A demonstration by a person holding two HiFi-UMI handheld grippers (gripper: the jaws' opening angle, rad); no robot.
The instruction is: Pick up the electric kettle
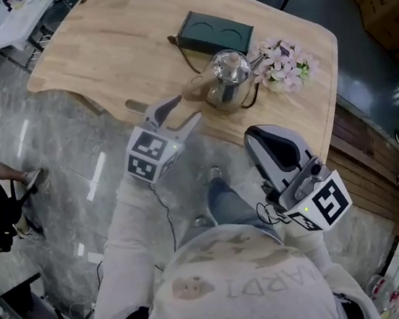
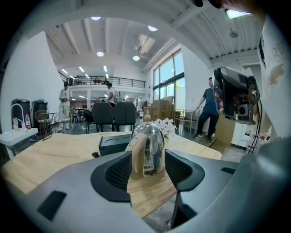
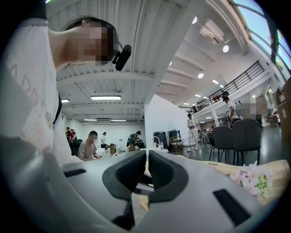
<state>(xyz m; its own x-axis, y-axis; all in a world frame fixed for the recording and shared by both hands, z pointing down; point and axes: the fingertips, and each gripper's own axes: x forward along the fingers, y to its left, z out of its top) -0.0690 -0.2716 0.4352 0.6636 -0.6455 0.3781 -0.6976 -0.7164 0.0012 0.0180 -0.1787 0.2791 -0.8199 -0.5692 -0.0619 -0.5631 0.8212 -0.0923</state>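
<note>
Light wooden table [image 1: 134, 47] fills the top of my head view. At centre my left gripper [image 1: 182, 111] reaches toward it, jaws spread; my right gripper [image 1: 270, 138] sits at 4 o'clock near the table's edge. The electric kettle [image 1: 227, 78] stands upright, lid on, with a dark box [image 1: 216, 32] at its 12 and flowers [image 1: 283, 64] at its 3.

Left gripper view: released jaws frame the kettle [image 2: 148, 148] without touching it.

Right gripper view: jaws clenched on nothing, flowers [image 3: 254, 179] at 4 o'clock. Only here do I see a seated person [image 3: 88, 145].
</note>
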